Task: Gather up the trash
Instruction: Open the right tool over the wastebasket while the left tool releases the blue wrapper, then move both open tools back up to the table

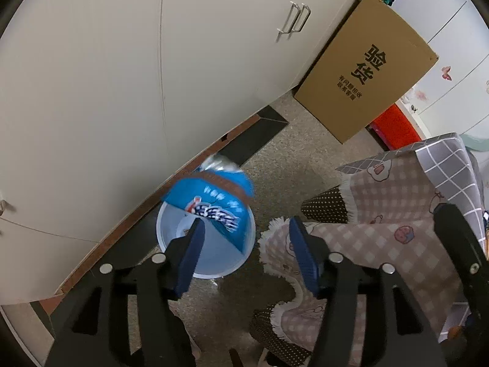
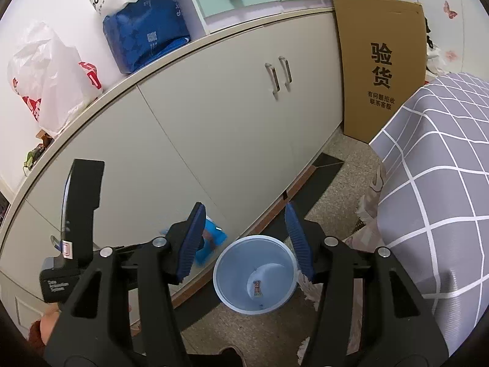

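Blue-padded fingers (image 1: pixel 191 257) of my left gripper (image 1: pixel 247 229) frame the foreground, spread wide and holding nothing. Beyond their tips a blue snack wrapper (image 1: pixel 214 195) appears blurred above the pale blue bin (image 1: pixel 250 238), its lower edge already inside the rim; it touches neither pad. My right gripper (image 2: pixel 244 214) likewise stands open and empty, aimed down at the same bin (image 2: pixel 220 278), where a small printed scrap (image 2: pixel 257 287) lies on the bottom. From that side the wrapper (image 2: pixel 214 235) shows just left of the bin, partly hidden behind my left finger (image 2: pixel 191 241). I judge the wrapper light, thin and crinkly, with a slick foil lining, easily deflected by air; a pinch across its flat edge or folded corner would hold best. Beside the bin stand white cabinet doors (image 1: pixel 107 91) and a checked cloth (image 1: pixel 397 214).
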A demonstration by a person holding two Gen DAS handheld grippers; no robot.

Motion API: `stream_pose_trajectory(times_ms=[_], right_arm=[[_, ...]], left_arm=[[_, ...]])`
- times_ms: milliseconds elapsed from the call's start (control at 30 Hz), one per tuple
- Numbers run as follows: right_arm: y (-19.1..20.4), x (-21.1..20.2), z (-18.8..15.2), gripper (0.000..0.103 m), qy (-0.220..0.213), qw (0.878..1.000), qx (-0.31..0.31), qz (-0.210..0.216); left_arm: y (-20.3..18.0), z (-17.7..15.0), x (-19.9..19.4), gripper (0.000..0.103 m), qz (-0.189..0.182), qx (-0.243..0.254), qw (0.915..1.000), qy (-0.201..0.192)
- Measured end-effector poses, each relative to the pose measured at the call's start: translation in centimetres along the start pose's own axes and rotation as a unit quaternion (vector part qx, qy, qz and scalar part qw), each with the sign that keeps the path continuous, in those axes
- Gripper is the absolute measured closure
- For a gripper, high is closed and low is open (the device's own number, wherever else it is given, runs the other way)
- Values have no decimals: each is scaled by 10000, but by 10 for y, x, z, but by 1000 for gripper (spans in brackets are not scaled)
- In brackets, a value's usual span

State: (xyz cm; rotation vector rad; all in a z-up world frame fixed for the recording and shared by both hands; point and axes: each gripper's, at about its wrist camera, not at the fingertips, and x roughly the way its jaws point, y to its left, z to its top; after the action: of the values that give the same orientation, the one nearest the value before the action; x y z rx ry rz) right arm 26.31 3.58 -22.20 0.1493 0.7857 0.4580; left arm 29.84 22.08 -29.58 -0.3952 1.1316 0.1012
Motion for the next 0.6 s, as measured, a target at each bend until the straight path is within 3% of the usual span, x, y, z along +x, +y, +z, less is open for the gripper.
stream_pose_trajectory(times_ms=[333,600], right_arm=[[2,-7,0,49,-9,10000,56,57],[3,-45,9,48,-264,9994,147,192]], left_arm=[[4,-3,-15,41,45,-158,9998,-66],[-23,-9,-79,41,24,-29,9979,-652]])
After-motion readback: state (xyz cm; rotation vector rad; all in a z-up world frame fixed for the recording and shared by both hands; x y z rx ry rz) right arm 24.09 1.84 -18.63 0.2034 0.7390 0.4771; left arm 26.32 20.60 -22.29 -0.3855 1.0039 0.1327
